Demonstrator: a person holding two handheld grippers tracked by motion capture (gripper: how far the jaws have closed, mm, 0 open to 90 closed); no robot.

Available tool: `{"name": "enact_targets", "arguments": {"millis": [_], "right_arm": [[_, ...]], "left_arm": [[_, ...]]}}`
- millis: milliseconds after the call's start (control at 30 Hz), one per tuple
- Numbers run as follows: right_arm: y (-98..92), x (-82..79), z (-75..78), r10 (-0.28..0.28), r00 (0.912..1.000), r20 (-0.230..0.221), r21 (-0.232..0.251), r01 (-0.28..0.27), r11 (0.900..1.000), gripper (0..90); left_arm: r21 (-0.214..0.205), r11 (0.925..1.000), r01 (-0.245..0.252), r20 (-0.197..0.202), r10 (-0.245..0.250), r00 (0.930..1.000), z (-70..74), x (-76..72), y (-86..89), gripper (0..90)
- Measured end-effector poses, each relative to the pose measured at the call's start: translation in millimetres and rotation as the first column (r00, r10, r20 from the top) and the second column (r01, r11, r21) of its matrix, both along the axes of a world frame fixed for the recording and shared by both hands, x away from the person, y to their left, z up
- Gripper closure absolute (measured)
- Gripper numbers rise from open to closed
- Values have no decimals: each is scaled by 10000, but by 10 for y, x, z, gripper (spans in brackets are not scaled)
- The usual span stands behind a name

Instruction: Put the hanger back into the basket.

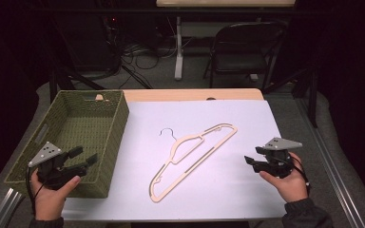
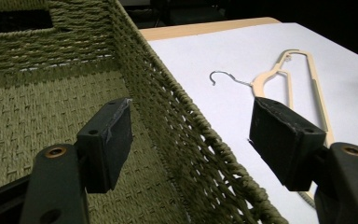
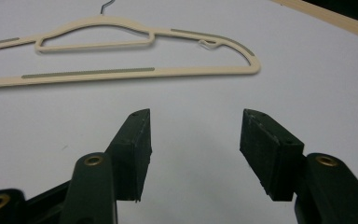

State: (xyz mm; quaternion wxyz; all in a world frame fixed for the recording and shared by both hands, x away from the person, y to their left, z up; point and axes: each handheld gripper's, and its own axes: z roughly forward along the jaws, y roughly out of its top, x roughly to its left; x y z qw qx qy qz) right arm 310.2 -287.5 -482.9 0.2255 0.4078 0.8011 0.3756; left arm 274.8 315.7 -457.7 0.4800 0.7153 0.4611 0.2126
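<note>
Both claws we hold gape empty; the hanger (image 1: 193,159) lies diagonally near-left to far-right, closer to our right claw (image 1: 258,158) than our left claw (image 1: 86,156).

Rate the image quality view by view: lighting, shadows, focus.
High view: white sheet bright, surroundings nearly black, hanger sharp with faint shadow. Left gripper view: basket weave crisp, near jaws slightly soft. Right gripper view: even light, no glare, soft shadow beneath the hanger.

A dark room holds a black folding chair (image 1: 241,47) and tangled floor cables (image 1: 138,57).
</note>
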Motion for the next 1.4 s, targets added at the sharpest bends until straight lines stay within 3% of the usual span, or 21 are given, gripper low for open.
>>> {"name": "enact_targets", "arguments": {"millis": [67, 200, 333, 600, 800, 867, 967, 1000, 1067, 1167, 1200, 1233, 1267, 1300, 1400], "right_arm": [[95, 73, 130, 368, 9993, 28, -240, -368, 9990, 412], [235, 211, 297, 802, 9963, -316, -106, -805, 9967, 398], [350, 322, 395, 1130, 9927, -431, -117, -1136, 9935, 398], [663, 570, 554, 1925, 9792, -649, -726, -1970, 9777, 394], [789, 712, 618, 2066, 9743, -898, -1252, -2168, 9681, 367], [831, 769, 640, 2125, 9736, -835, -1123, -2211, 9688, 359], [885, 850, 699, 2182, 9708, -996, -1307, -2301, 9643, 349], [921, 913, 714, 2210, 9701, -1003, -1119, -2317, 9663, 349], [932, 945, 732, 2217, 9681, -1164, -1225, -2356, 9641, 349], [952, 1057, 693, 2115, 9700, -1195, -841, -2222, 9714, 343], [959, 1122, 660, 2031, 9659, -1606, -1091, -2219, 9689, 343], [959, 1122, 660, 2031, 9659, -1606, -1091, -2219, 9689, 343], [981, 1154, 594, 2001, 9720, -1231, -825, -2109, 9740, 343], [982, 1179, 589, 2034, 9664, -1572, -1083, -2216, 9691, 343], [1024, 1243, 520, 2028, 9637, -1736, -1233, -2256, 9664, 351]], "left_arm": [[-20, 10000, 96, -15, -96, 10000, 14, -5, -12, 297], [-144, 9997, 206, -39, -206, 9998, 21, -7, -17, 298], [-178, 9995, 250, -34, -251, 9997, 30, -12, -20, 298], [-181, 9997, 172, -42, -173, 9998, 33, -18, -16, 296], [-113, 9998, 168, -89, -169, 9998, 24, -11, -29, 286], [-72, 9999, 137, -103, -138, 9999, 19, -7, -32, 268], [-47, 9998, 189, -155, -189, 9997, 14, -2, -33, 254], [-30, 9999, 170, -160, -170, 9997, 12, -2, -36, 246], [-28, 9998, 186, -160, -187, 9997, 11, 0, -41, 247], [7, 9998, 183, -172, -183, 9997, 10, 0, -44, 247], [14, 9998, 179, -172, -179, 9997, 9, 1, -44, 247], [12, 9998, 179, -170, -179, 9997, 8, 2, -44, 247], [-9, 9998, 180, -167, -180, 9997, 5, 4, -43, 247], [-10, 9999, 157, -169, -158, 9997, 4, 6, -42, 247], [-9, 9999, 161, -189, -161, 9997, 0, 9, -41, 247]]}}
